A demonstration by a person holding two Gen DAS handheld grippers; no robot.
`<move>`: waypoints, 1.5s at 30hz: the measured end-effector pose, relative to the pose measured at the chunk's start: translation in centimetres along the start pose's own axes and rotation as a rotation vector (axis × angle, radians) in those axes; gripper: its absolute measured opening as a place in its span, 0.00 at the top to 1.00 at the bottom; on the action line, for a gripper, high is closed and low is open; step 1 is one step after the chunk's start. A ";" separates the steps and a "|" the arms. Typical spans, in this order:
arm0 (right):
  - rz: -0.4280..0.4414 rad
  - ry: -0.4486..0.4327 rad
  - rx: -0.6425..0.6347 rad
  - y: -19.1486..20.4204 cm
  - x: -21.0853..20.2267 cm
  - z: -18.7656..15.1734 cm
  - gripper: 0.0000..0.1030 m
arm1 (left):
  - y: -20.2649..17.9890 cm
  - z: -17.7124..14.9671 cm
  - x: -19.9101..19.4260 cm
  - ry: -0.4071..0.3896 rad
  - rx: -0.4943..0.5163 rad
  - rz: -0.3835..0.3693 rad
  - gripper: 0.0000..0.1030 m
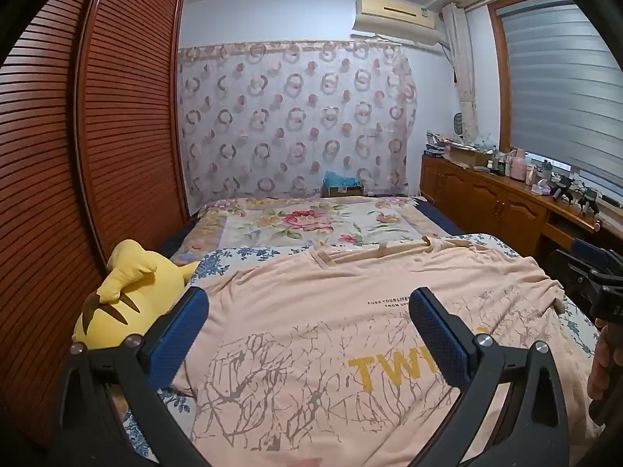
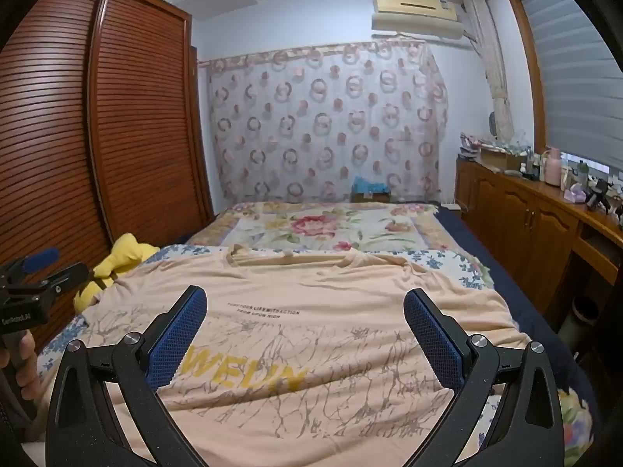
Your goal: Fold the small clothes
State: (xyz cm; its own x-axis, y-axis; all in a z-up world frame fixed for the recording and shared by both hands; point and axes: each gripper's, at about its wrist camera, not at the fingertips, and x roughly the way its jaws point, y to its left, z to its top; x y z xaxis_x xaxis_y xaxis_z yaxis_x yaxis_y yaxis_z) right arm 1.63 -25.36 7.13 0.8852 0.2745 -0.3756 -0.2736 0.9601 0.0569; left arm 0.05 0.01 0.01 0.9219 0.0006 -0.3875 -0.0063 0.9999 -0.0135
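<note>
A peach T-shirt (image 1: 311, 334) (image 2: 311, 292) with yellow letters and a grey branch print lies spread flat on the bed, collar at the far end. My left gripper (image 1: 307, 307) hangs open above the shirt's left half, nothing between its blue pads. Over the shirt's middle and right part my right gripper (image 2: 305, 305) is open too and holds nothing. Each view catches the other gripper at its edge, held in a hand: the right gripper (image 1: 599, 284) and the left gripper (image 2: 35, 272).
A yellow plush toy (image 1: 124, 299) (image 2: 117, 260) lies at the bed's left edge beside a slatted wooden wardrobe (image 1: 97, 136). A floral quilt (image 1: 307, 222) covers the far bed. A wooden cabinet (image 2: 525, 218) with bottles runs along the right under the window.
</note>
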 end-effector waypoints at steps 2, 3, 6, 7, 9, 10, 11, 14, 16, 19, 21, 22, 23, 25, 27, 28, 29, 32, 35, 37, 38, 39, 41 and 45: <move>-0.002 -0.003 0.000 0.0 0.0 0.0 0.00 | 0.0 0.0 -0.1 -0.015 0.004 0.004 0.00; -0.003 -0.002 0.001 0.0 0.0 0.0 0.00 | 0.0 0.0 -0.1 -0.013 0.005 0.005 0.00; -0.006 -0.003 0.005 0.0 0.0 0.0 0.00 | 0.3 0.1 0.0 -0.012 0.005 0.002 0.00; -0.001 -0.003 0.006 0.0 0.0 0.0 0.00 | 0.2 0.1 0.0 -0.010 0.003 0.004 0.00; -0.003 -0.004 0.007 0.0 0.0 0.0 0.00 | 0.4 0.4 -0.1 -0.009 0.003 0.007 0.00; -0.005 -0.004 0.009 0.0 0.0 0.0 0.00 | 0.4 0.5 -0.1 -0.008 0.004 0.006 0.00; -0.003 -0.003 0.009 0.0 0.0 0.0 0.00 | 0.4 0.3 0.0 -0.007 0.004 0.007 0.00; -0.003 -0.002 0.009 0.0 0.1 0.0 0.00 | 0.4 0.3 0.0 -0.009 0.007 0.006 0.00; -0.005 -0.001 0.007 0.2 -0.3 0.1 0.00 | 0.3 0.3 0.0 -0.008 0.008 0.009 0.00; -0.005 -0.001 0.006 0.1 -0.3 0.1 0.00 | 0.5 0.2 0.0 -0.009 0.009 0.010 0.00; -0.007 -0.002 0.006 0.1 -0.3 0.1 0.00 | 0.6 0.2 0.0 -0.009 0.008 0.009 0.00; -0.006 -0.002 0.007 0.1 -0.4 0.1 0.00 | 0.6 0.2 0.0 -0.009 0.009 0.008 0.00; -0.007 -0.002 0.007 0.1 -0.3 0.1 0.00 | 0.5 0.2 0.0 -0.009 0.008 0.009 0.00; -0.007 -0.002 0.007 0.0 -0.4 0.0 0.00 | 0.7 0.1 0.0 -0.009 0.008 0.010 0.00; -0.008 -0.002 0.007 0.0 -0.4 0.0 0.00 | 0.7 0.1 0.0 -0.010 0.008 0.010 0.00; -0.007 -0.002 0.007 0.0 -0.4 0.0 0.00 | 0.8 0.1 0.0 -0.011 0.008 0.009 0.00; -0.007 -0.002 0.007 0.0 -0.5 0.0 0.00 | 0.8 0.1 0.0 -0.012 0.008 0.010 0.00; -0.008 -0.002 0.007 0.0 -0.5 0.0 0.00 | 0.8 0.2 0.0 -0.012 0.008 0.010 0.00; -0.007 -0.003 0.007 0.0 -0.5 0.0 0.00 | 0.9 0.2 -0.1 -0.013 0.007 0.013 0.00; -0.007 -0.003 0.007 0.0 -0.5 0.0 0.00 | 0.9 0.2 -0.1 -0.013 0.008 0.013 0.00; -0.006 -0.003 0.007 0.0 -0.5 0.0 0.00 | 0.9 0.2 -0.1 -0.013 0.007 0.014 0.00; -0.007 -0.004 0.008 0.0 -0.5 0.0 0.00 | 1.0 0.3 -0.1 -0.013 0.007 0.013 0.00; -0.007 -0.004 0.007 0.0 -0.5 0.0 0.00 | 0.9 0.2 -0.1 -0.014 0.008 0.013 0.00; -0.008 -0.004 0.008 0.0 -0.5 0.0 0.00 | 0.9 0.2 -0.2 -0.015 0.009 0.013 0.00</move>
State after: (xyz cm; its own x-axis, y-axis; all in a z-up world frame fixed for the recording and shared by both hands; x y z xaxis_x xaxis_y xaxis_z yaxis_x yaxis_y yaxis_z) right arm 1.21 -25.46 7.35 0.8889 0.2672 -0.3722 -0.2638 0.9626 0.0610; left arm 0.00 0.91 0.29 0.9273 0.0139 -0.3741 -0.0150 0.9999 0.0001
